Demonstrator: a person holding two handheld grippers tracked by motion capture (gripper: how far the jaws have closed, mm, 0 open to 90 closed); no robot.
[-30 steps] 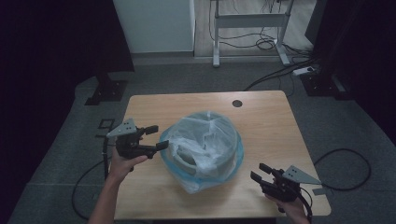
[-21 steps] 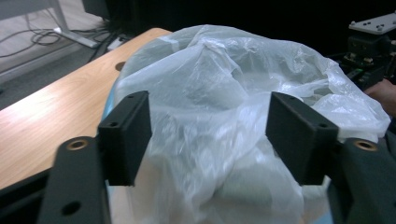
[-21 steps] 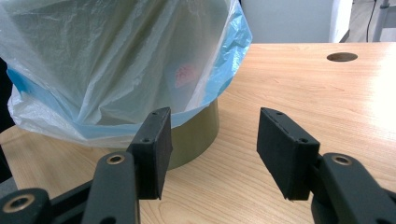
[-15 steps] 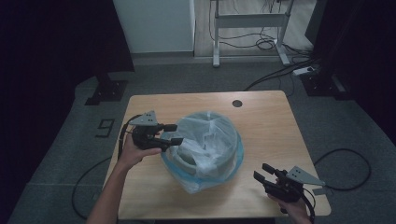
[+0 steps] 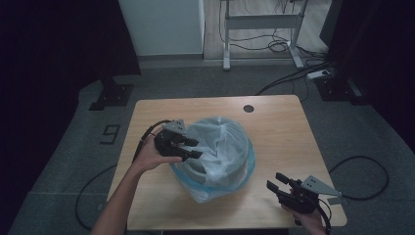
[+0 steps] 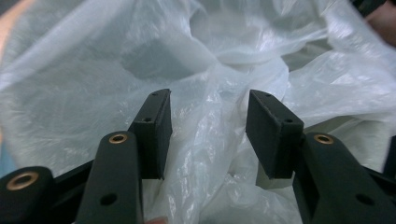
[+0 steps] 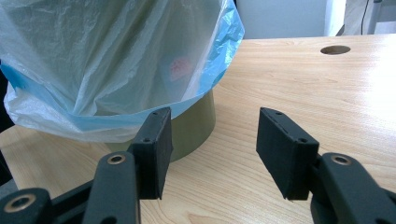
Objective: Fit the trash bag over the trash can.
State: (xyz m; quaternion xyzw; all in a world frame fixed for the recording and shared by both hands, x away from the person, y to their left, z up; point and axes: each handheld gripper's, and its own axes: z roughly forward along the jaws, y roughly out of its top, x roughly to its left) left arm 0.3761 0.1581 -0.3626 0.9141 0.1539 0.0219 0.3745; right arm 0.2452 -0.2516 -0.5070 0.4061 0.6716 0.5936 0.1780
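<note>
Fingers (image 6: 156, 126) astride bag film (image 6: 210, 135)

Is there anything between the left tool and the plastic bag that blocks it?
Nothing visible blocks it. The left tool is already at the plastic bag on the bin. A fold of film lies between its jaws, which have just been closing; the pads do not yet press on it.

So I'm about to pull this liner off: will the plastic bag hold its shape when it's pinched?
Probably not. The plastic bag is thin, see-through and crumpled in folds, so it should bunch up limply between the left hand-held gripper jaws, which have just been closing around a fold. It looks light and may slip or tear.
</note>
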